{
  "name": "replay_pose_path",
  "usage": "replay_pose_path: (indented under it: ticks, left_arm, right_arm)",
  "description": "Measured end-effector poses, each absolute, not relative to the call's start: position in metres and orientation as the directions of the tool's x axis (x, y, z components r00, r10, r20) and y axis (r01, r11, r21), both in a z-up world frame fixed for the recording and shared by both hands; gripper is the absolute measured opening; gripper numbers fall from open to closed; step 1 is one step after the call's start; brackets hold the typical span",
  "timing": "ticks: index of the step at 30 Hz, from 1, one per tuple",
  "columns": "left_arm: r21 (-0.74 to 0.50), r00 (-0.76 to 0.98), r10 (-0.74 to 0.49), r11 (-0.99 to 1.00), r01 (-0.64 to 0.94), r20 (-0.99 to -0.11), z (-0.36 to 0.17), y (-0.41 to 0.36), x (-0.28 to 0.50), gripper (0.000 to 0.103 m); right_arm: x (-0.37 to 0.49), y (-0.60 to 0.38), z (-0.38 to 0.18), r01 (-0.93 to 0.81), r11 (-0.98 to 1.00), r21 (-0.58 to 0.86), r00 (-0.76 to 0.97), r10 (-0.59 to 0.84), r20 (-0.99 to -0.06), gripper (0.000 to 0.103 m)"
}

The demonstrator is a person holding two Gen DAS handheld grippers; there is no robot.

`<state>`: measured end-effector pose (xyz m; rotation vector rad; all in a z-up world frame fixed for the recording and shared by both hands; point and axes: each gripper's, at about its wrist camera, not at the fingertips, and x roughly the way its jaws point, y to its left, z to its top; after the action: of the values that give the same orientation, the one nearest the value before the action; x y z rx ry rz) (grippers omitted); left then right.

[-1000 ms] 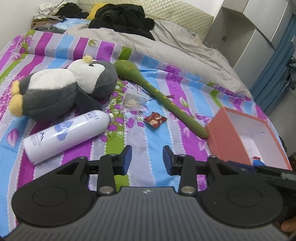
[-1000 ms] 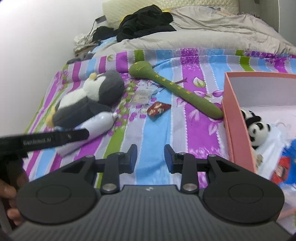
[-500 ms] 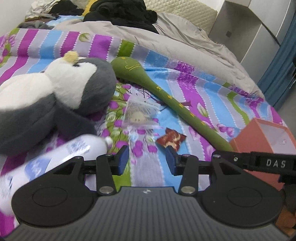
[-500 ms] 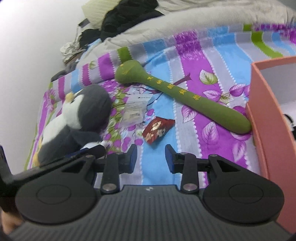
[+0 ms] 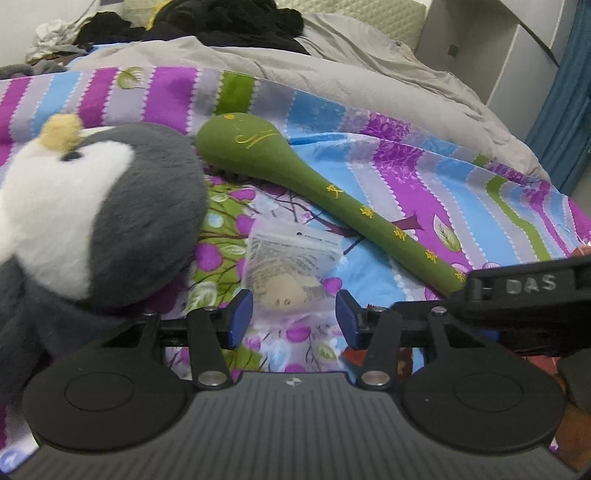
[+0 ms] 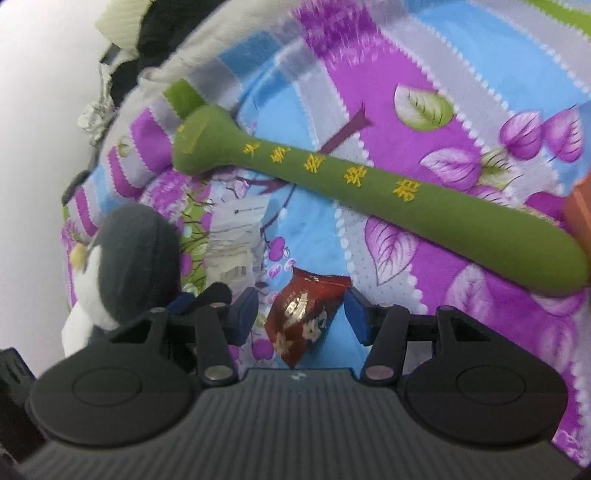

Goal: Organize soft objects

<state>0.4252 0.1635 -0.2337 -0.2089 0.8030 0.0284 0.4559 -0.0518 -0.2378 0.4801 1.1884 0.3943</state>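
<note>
On the striped bedspread, my left gripper [image 5: 294, 319] hovers low over a clear plastic bag [image 5: 291, 258] with a small tan toy inside; its jaws are opening and the pads do not press on the bag. A grey and white penguin plush [image 5: 92, 221] lies just left of it. My right gripper [image 6: 301, 317] straddles a red foil packet [image 6: 301, 317]; its jaws are opening, with the packet between them and gaps on both sides. A long green padded stick [image 6: 369, 184] with yellow characters lies beyond, seen too as the stick [image 5: 332, 192] in the left wrist view.
An orange box edge [image 6: 580, 210] touches the stick's right end. A grey quilt [image 5: 332, 66] and dark clothes [image 5: 221, 22] pile up at the bed's head. A white cupboard [image 5: 498, 48] and blue curtain [image 5: 565, 110] stand far right. The right gripper's arm [image 5: 528, 286] crosses the left wrist view.
Both grippers have dropped closer to the bedspread and moved forward. The left one now frames the clear bag, the right one the red packet, and the right jaws have widened.
</note>
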Motion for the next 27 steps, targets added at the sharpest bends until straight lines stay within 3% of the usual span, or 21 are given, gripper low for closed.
replay_pose_path:
  ticks: [5,10,18,27]
  left_arm:
    - [-0.147,0.668,-0.047,0.985,-0.094,-0.743,-0.249,0.16,0.439,0.056]
    - [-0.137,0.642,-0.043,0.986,-0.098,-0.765,-0.255,0.16,0.448,0.053]
    - [-0.157,0.627,-0.021,0.974,-0.163,-0.779,-0.252,0.167,0.45,0.006]
    - [-0.196,0.659,-0.05,0.969,-0.15,-0.75,-0.228,0.15,0.419,0.0]
  right_arm:
    - [0.47,-0.042,-0.242,-0.029,0.853,0.521,0.275,0.508,-0.816,0.055]
    - [0.477,-0.036,-0.24,-0.029,0.88,0.474,0.228,0.467,-0.854,0.048]
    - [0.476,-0.038,-0.236,-0.019,0.895,0.446,0.217,0.439,-0.872,0.032]
    - [0.436,-0.063,-0.215,-0.038,0.901,0.431,0.281,0.424,-0.861,0.03]
